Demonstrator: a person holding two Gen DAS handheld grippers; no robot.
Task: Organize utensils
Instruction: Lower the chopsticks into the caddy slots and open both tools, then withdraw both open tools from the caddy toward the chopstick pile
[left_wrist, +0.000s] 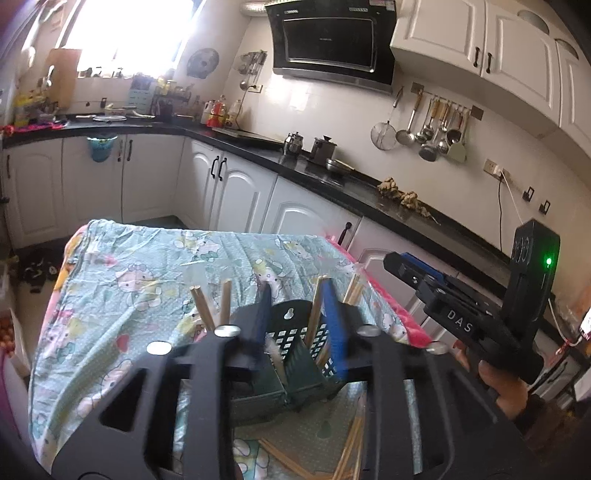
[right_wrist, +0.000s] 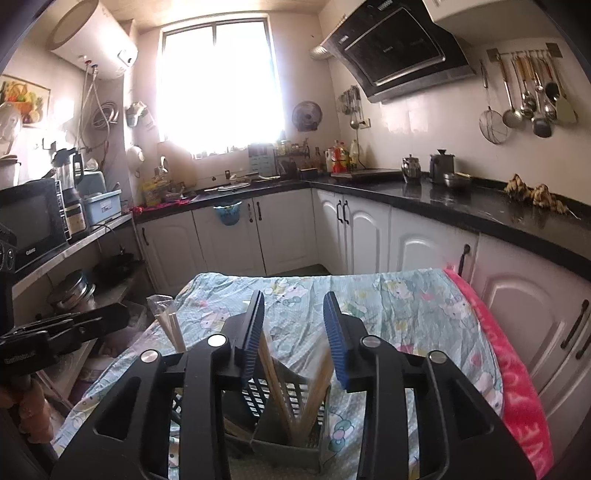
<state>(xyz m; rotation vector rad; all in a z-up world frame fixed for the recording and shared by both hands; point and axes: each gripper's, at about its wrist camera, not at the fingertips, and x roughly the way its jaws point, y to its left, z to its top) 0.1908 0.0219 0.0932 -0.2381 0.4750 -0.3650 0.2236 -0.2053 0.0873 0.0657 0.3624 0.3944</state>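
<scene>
Fingers (right_wrist: 255, 332) apart, chopsticks (right_wrist: 275, 380) between, untouched

Black grippers (left_wrist: 301, 314), blue ribbed jaws, silver screws

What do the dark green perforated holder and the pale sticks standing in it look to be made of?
Dark green perforated holder: likely moulded plastic, matt, with a regular grid of holes. Pale sticks: probably bamboo or wood chopsticks, tan, unvarnished-looking; motion blur leaves this open.
</scene>
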